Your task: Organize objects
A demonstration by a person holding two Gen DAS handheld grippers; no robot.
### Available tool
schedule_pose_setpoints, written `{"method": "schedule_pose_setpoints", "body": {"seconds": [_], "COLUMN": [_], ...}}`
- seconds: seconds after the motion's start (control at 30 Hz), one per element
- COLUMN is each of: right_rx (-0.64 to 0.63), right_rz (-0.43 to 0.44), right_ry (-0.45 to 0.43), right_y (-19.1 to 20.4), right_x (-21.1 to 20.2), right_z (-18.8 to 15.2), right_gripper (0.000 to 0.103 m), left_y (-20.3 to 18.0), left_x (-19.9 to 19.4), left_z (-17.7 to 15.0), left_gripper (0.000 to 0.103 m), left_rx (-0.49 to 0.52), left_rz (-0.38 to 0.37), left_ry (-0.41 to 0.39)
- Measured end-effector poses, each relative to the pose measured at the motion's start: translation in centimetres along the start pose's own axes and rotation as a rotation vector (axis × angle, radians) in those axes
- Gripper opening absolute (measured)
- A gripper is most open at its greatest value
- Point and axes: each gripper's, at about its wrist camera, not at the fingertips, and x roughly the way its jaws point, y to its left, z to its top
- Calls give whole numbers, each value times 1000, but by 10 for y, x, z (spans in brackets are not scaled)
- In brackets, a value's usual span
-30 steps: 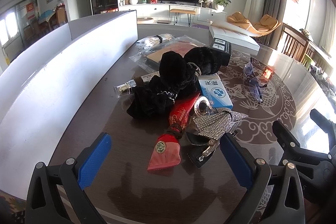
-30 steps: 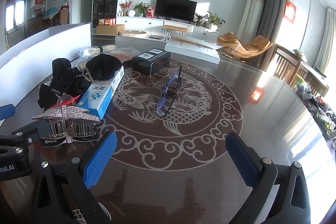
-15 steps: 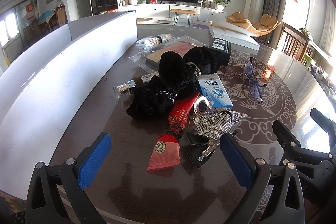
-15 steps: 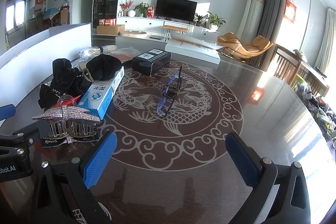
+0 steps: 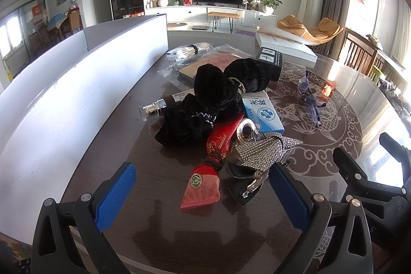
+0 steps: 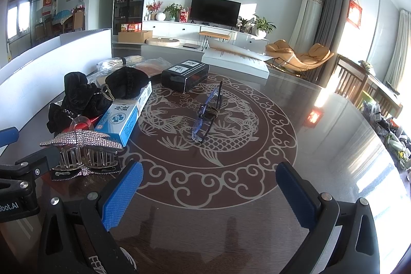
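Observation:
A heap lies on the dark table: black velvet pouches (image 5: 213, 104), a red tasselled pouch (image 5: 205, 179), a rhinestone hair clip (image 5: 264, 150) (image 6: 82, 145), a blue-and-white box (image 5: 264, 114) (image 6: 123, 117) and a small glass bottle (image 5: 154, 111). Folded blue-framed glasses (image 6: 208, 114) (image 5: 312, 102) rest on the fish pattern. My left gripper (image 5: 203, 197) is open just short of the red pouch. Over bare table, nearer than the glasses, my right gripper (image 6: 209, 194) is open and holds nothing.
A white partition (image 5: 77, 84) runs along the table's left side. A black box (image 6: 185, 75), plastic-wrapped packets (image 5: 205, 60) and a flat white box (image 6: 236, 58) lie farther back. The table's right half (image 6: 334, 145) is bright with sun glare. Chairs stand beyond the right edge.

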Motion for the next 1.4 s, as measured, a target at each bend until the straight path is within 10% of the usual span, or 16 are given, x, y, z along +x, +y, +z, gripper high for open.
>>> {"method": "schedule_pose_setpoints", "body": {"seconds": [1.4], "right_rx": [-1], "right_rz": [3], "right_ry": [16], "right_y": [-2], "right_x": [4], "right_z": [-1], "right_gripper": [103], "left_y": [-6], "left_x": [2], "left_z": [-1], "left_gripper": [103], "left_rx": [12], "left_rz": [0], "left_ry": [11]}}
